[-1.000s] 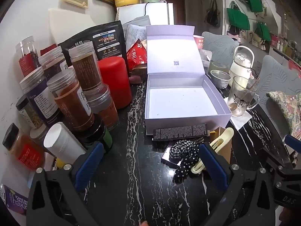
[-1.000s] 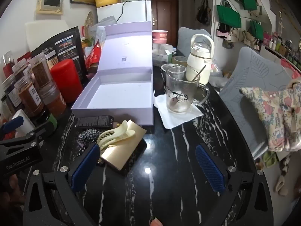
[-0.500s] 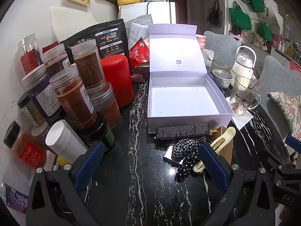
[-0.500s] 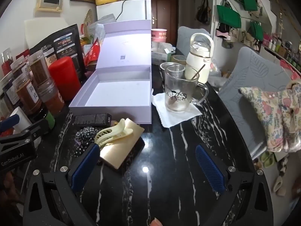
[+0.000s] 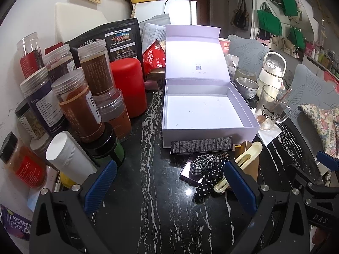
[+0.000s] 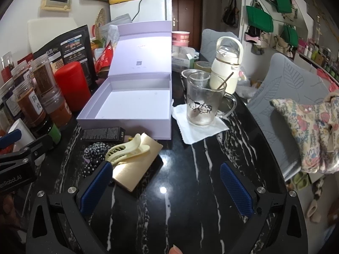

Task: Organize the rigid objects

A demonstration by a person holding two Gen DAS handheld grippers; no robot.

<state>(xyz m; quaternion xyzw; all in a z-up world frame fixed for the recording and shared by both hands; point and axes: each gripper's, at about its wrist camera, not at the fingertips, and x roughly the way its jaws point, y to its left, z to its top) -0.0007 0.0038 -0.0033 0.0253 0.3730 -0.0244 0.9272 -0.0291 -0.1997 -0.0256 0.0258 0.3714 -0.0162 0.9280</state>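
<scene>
Jars (image 5: pixel 84 99): clear plastic spice jars w/ lids, crowded at far left of the black marble table (image 5: pixel 152 201); some stacked, one white-capped tube lying tilted in front.
Red canister (image 5: pixel 128 87): seen upright just right of the jars, near the box's left wall.
L gripper (image 5: pixel 169 182): held low over bare table, blue pads spread wide apart, nothing between them.
Box (image 5: pixel 203 132): lilac, lid hinged open and standing upright at back; inside seen empty. Set at table centre.
Black carton (image 5: pixel 202 145): long, printed w/ small text, laid flat touching the box's front wall.
Scrunchies (image 5: pixel 208 168): checked + polka-dot fabric, piled just in front of the carton, beside the L gripper's right pad.
Hair claw (image 6: pixel 127 149): pale yellow, laid on the gold flat box (image 6: pixel 137 169), touching the scrunchies.
Gold flat box: set at an angle in front of the lilac box; its near corner is hidden behind the R gripper's left pad.
R gripper (image 6: pixel 167 188): pads parted wide, nothing gripped, over bare table right of the gold box.
Glass mug (image 6: pixel 201 103): cartoon print, spoon inside, placed on a white napkin (image 6: pixel 199 129) right of the box.
White bottle (image 6: pixel 227 69): seen behind the mug.
</scene>
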